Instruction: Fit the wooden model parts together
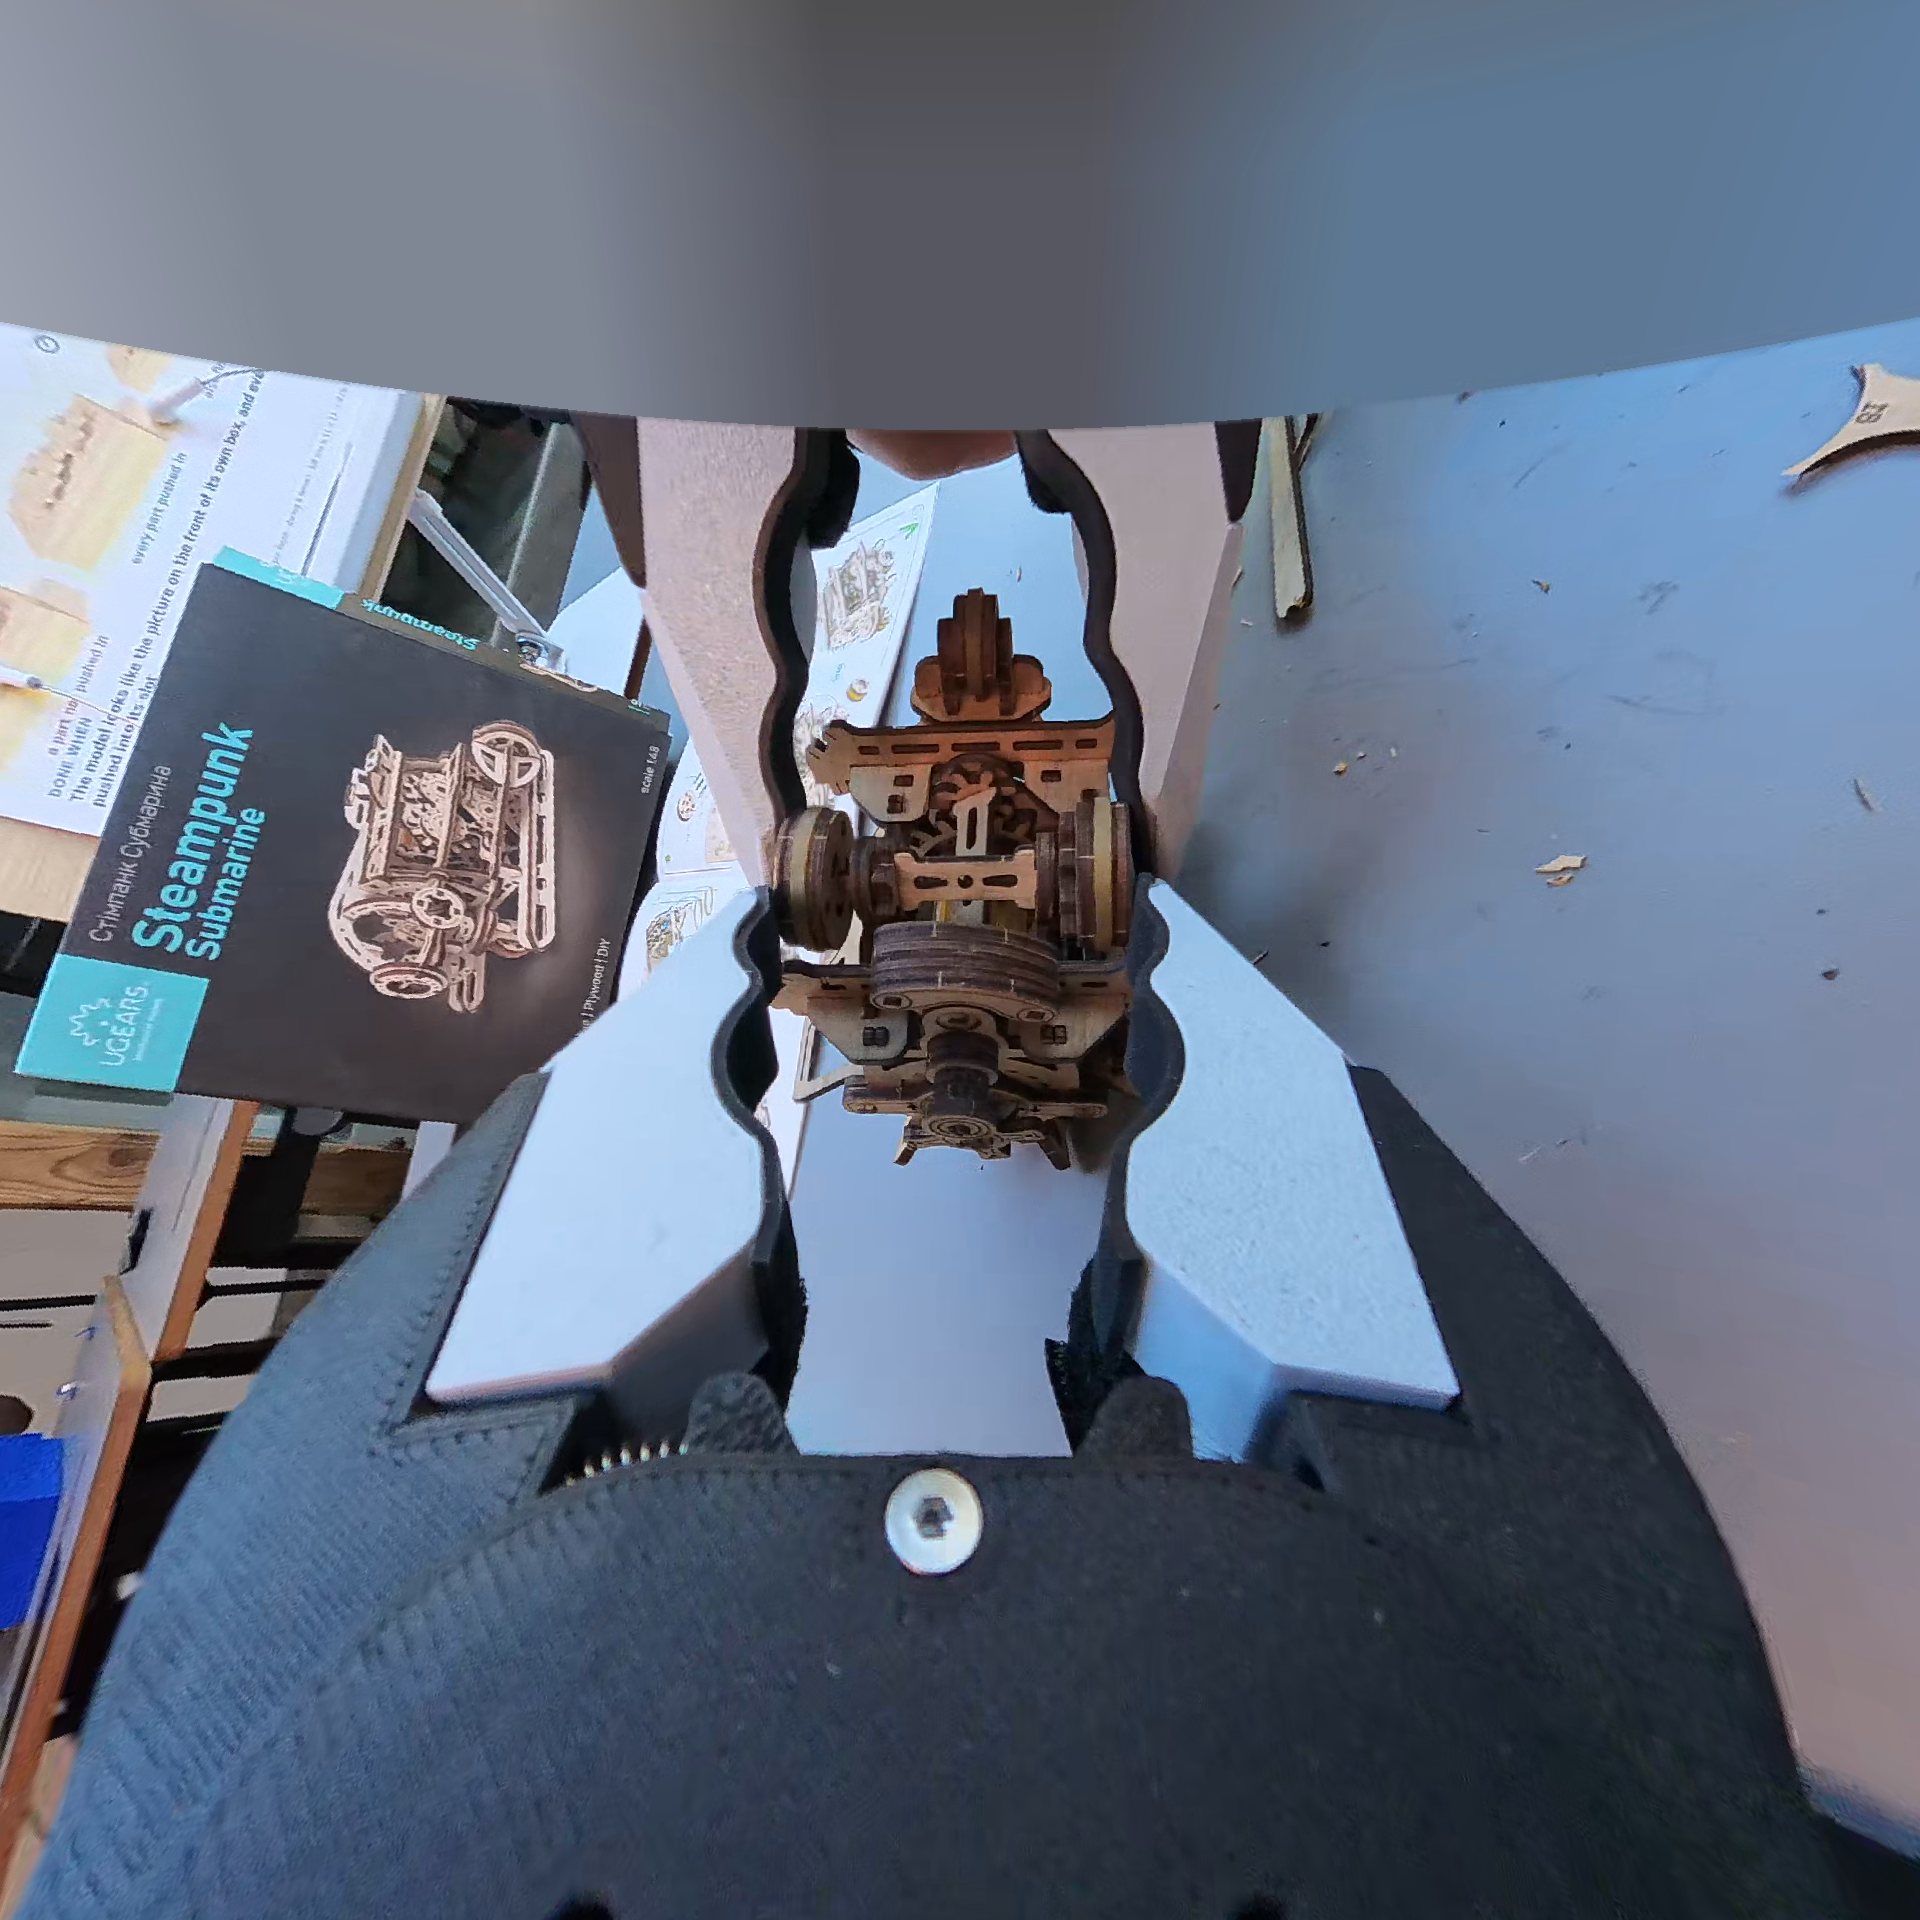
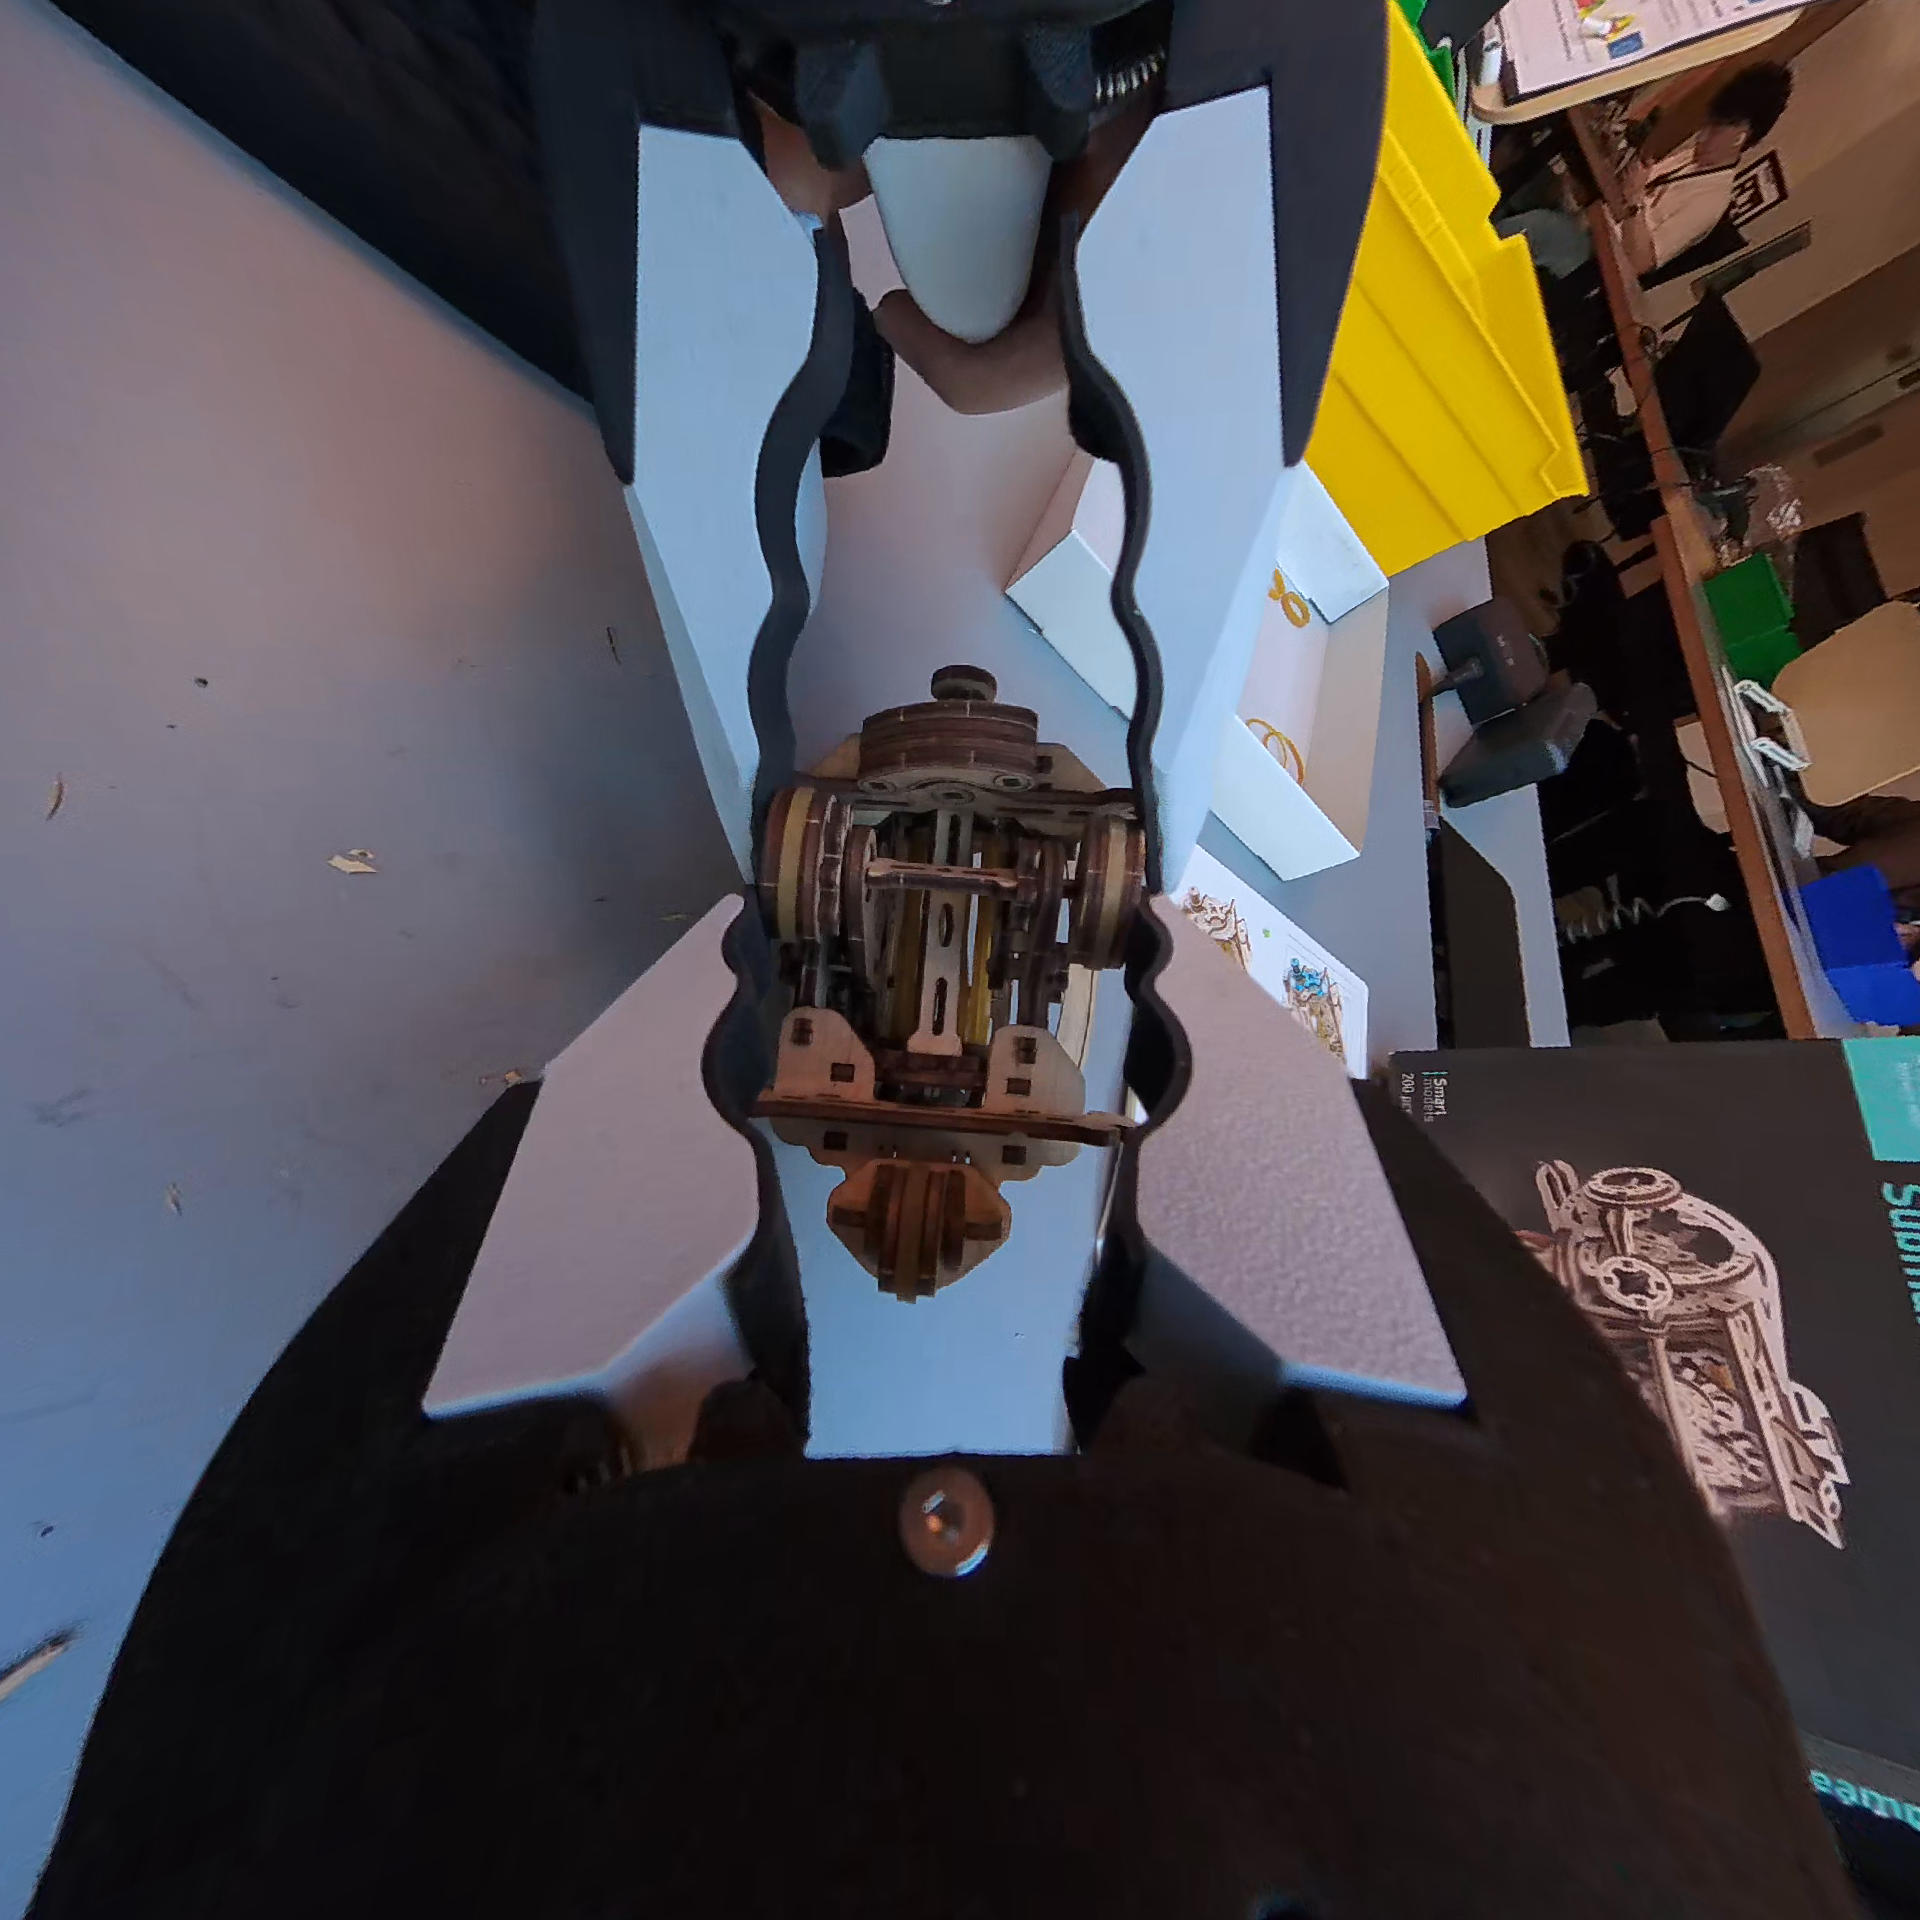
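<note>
A small wooden model (image 1: pixel 961 883) of plywood gears, wheels and plates hangs above the grey table (image 1: pixel 1558 1039), between both grippers. My left gripper (image 1: pixel 956 914) reaches in from below in its view, and its black wavy pads press on the model's side wheels. My right gripper (image 1: pixel 961 821) comes in from the opposite side and clamps the same wheels. In the right wrist view the model (image 2: pixel 940 935) sits between my right gripper (image 2: pixel 948 920) and the left gripper (image 2: pixel 956 831) opposite it. A finned wooden piece (image 2: pixel 914 1226) sticks out toward the right camera.
A dark kit box (image 1: pixel 343 842) and a printed instruction sheet (image 1: pixel 135 540) lie to the left. Wood scraps (image 1: pixel 1558 868) and an offcut (image 1: pixel 1870 426) lie on the table. Yellow bins (image 2: pixel 1434 343), a white open box (image 2: pixel 1299 707) and a booklet (image 2: pixel 1278 966) are behind. The tips of both grippers are at nearly the same place. The offcut (image 1: pixel 1870 426) is about equally far from each gripper, around 12 centimetres.
</note>
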`<state>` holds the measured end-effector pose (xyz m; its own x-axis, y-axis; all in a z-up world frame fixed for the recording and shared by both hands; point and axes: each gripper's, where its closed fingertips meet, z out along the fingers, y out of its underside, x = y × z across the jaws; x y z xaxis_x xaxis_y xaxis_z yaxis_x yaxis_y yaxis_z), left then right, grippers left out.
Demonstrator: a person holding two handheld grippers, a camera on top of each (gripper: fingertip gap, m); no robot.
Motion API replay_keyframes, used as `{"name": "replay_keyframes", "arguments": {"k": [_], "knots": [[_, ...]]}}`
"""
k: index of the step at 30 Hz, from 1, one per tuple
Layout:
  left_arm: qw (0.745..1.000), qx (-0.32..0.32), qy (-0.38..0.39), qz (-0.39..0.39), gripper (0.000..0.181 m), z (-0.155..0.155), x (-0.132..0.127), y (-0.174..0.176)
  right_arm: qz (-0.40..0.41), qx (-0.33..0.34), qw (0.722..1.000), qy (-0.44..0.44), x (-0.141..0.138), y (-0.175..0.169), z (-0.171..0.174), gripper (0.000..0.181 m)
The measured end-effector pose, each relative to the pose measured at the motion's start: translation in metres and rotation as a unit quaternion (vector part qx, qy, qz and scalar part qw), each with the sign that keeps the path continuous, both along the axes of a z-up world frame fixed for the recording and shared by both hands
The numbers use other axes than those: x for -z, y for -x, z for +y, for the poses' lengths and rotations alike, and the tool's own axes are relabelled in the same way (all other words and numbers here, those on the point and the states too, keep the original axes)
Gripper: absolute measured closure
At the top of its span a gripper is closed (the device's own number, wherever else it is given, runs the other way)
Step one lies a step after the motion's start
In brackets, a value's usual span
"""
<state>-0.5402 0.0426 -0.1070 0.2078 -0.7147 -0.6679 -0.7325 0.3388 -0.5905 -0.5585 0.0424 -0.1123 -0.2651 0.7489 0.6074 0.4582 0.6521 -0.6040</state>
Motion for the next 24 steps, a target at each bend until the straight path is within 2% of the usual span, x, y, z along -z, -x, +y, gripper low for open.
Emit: {"name": "replay_keyframes", "arguments": {"k": [7,13,18,21,24], "knots": [[1.000,-0.006,-0.014,0.013,0.115,0.000,-0.001,0.001,0.003,0.003,1.000,-0.001,-0.002,0.000,-0.001,0.114],[0.996,-0.004,0.083,-0.032,0.116,-0.005,-0.003,0.000,0.001,-0.011,0.991,0.131,-0.004,-0.001,-0.008,0.114],[0.979,0.011,0.181,-0.089,0.117,-0.010,-0.006,-0.001,-0.011,-0.018,0.974,0.224,-0.006,-0.001,-0.013,0.114],[0.974,0.013,0.198,-0.107,0.117,-0.006,-0.006,0.001,0.002,-0.022,0.970,0.240,-0.007,0.000,-0.009,0.114],[0.979,0.002,0.177,-0.099,0.117,0.001,-0.006,0.004,0.006,-0.013,0.973,0.229,-0.005,0.002,-0.001,0.115]]}}
